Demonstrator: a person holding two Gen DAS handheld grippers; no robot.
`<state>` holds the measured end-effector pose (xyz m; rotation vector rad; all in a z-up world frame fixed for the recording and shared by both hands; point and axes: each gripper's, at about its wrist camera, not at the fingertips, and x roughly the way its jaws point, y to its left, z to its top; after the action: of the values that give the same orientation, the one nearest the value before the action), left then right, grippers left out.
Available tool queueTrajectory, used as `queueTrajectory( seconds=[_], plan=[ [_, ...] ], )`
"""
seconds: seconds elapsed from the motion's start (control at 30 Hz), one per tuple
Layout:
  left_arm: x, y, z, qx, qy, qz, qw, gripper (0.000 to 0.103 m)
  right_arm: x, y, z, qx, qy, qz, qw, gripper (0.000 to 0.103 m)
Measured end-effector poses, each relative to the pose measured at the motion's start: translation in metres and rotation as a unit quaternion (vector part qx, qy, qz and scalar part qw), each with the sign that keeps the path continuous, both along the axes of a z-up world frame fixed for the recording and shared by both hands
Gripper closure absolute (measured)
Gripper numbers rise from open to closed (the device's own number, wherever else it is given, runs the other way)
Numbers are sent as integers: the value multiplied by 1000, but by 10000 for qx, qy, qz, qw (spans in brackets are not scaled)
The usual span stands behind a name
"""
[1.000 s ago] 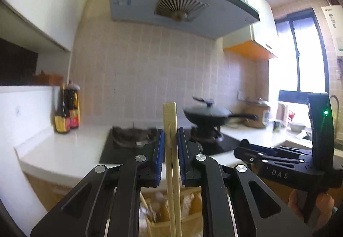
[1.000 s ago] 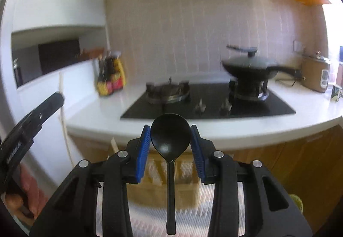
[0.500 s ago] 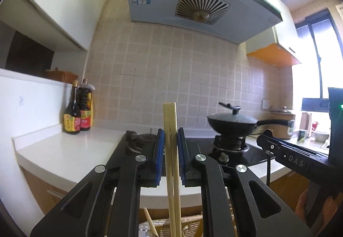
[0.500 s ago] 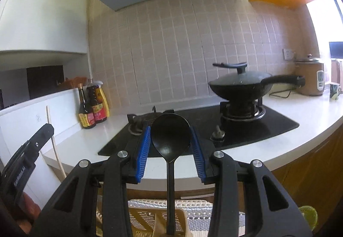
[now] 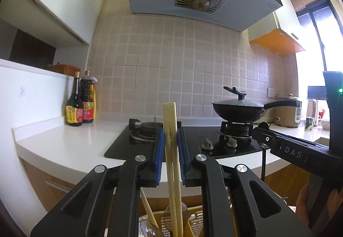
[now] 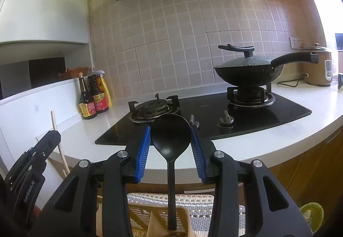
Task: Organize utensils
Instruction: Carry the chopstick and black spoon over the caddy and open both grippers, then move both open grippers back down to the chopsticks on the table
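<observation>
A: At the left of the left wrist view, what stood on the white counter [image 5: 64, 147]?

B: Sauce bottles [image 5: 79, 104], at middle left against the tiled wall. Further right lay the black hob [image 5: 193, 142], and on its right burner sat a lidded wok [image 5: 238, 110].

A: And the left gripper [image 5: 170, 151]?

B: Bottom centre, nearly closed, its blue pads pinching a pair of wooden chopsticks [image 5: 171, 151]. The sticks stood upright between the pads, their square tops poking above the fingertips and their lower ends reaching down toward a yellow slatted basket [image 5: 193, 219] at the bottom edge. Other utensils seemed to sit in it, though that part was too dim to name them.

A: The right wrist view?

B: The left gripper showed at lower left. At bottom centre, the right gripper [image 6: 170, 147] stood partly open, clamped on the bowl of a black spoon [image 6: 170, 140]. The bowl sat upright between the pads, the handle hanging straight down, its tip over the basket [image 6: 154, 213].
</observation>
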<state>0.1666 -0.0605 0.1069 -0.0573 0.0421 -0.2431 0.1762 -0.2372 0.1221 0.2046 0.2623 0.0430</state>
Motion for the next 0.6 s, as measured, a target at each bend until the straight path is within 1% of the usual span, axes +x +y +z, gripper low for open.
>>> queueTrajectory(
  seconds=[0.03,0.07,0.1,0.13,0.23,0.3,0.33,0.37,0.4,0.43,0.53,0.6],
  plan=[
    [-2,1,-1,7,0,-12,10000,91,-2,-1,-1,18,47,5,10000,67],
    [-5,1,-1,24,-24,-20,10000,91,-4,-2,-2,39,73,-17,10000,63],
    [-7,1,-2,67,-38,-36,10000,89,-8,-3,-2,74,72,-53,9999,53],
    [-9,0,-2,125,-43,-48,9999,88,-13,-5,-3,127,64,-90,9999,49],
    [-20,0,0,198,-29,-98,9998,80,-22,-10,0,248,167,3,9996,49],
    [-28,2,2,222,83,-113,9997,64,-33,-10,2,229,296,36,9993,49],
    [-33,3,3,256,159,-64,9995,61,-39,-8,3,126,429,-3,9990,49],
    [-39,3,2,328,316,21,9990,59,-43,-6,4,38,556,-16,9984,49],
    [-44,4,0,399,528,51,9978,59,-49,-4,3,-49,734,13,9973,49],
    [-49,4,-2,426,644,60,9970,59,-55,-1,2,-97,932,72,9956,49],
    [-71,5,-14,568,1125,165,9919,59,-73,7,-5,-242,1337,254,9904,49],
    [-84,5,-20,670,1299,195,9891,59,-91,16,-11,-405,1549,328,9866,49]
  ],
)
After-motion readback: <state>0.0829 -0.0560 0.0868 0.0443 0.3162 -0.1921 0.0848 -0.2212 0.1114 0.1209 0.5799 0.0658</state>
